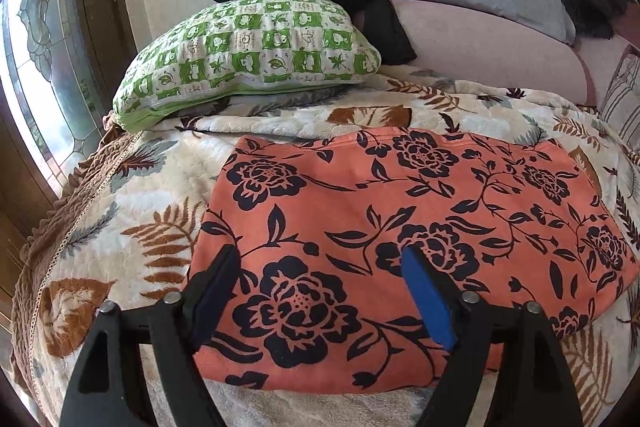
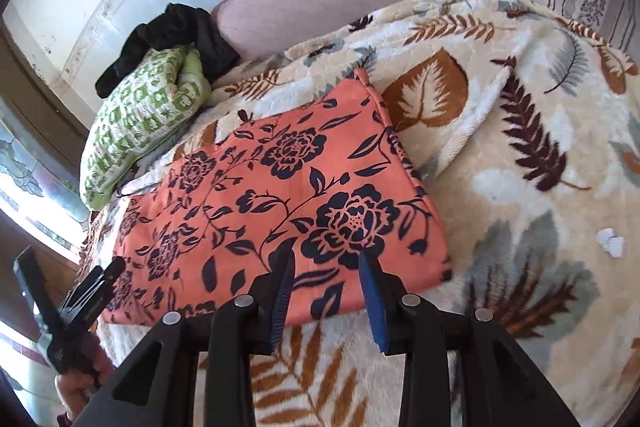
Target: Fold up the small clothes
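My left hand-held gripper (image 1: 320,291) gapes wide, my right hand-held gripper (image 2: 326,291) narrow, both empty; the orange floral garment (image 1: 420,211) lies folded, and its 6 o'clock edge likely needs regrasping.

Left wrist view looks down along its own fingers, close over the near edge of the orange floral cloth (image 1: 400,227), facing the green checked pillow (image 1: 248,55). Right wrist view angles in from the cloth's right near corner; both share cloth, pillow and leaf-print blanket (image 2: 520,167).
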